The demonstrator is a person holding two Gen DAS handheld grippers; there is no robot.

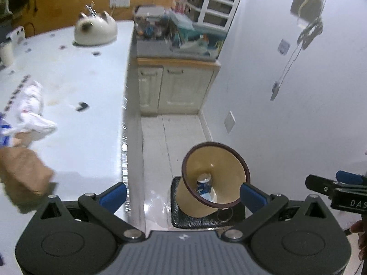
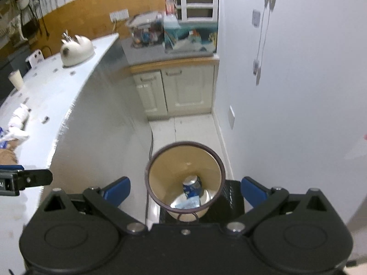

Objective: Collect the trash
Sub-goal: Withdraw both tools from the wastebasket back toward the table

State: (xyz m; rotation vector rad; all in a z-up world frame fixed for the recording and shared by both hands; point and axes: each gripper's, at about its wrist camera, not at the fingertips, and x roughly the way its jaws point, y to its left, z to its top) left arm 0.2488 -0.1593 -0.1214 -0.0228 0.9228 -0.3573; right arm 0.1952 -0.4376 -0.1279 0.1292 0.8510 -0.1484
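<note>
Hovering above the floor gap beside the worktop, both tools are wide open and hold nothing. The right tool (image 2: 185, 189) looks straight down into the beige bin (image 2: 160, 171), which stands on a dark mat (image 2: 232, 197) between the worktop side and the wall. The left tool (image 1: 183, 193) is a little more to the left, half over the worktop edge (image 1: 125, 137), with the same bin below it on the right.

Inside the bin, a blue can (image 2: 192, 186) and some pale wrapper (image 2: 189, 204) already lie at the bottom. So I judge one drop is finished and the next piece must be collected.

More trash waits on the worktop (image 1: 87, 87), well apart from the bin: a brown paper bag (image 1: 21, 176), then a crumpled white bag (image 1: 32, 112), and small dark scraps (image 1: 81, 106) further away. The next move asks the left tool to swing left over the edge and come down on the brown bag.

The gap around the bin is narrow, but the worktop is mostly open. At its far end sits a white cat-shaped object (image 1: 95, 31), and beyond the gap a cream cabinet (image 1: 176, 89).
</note>
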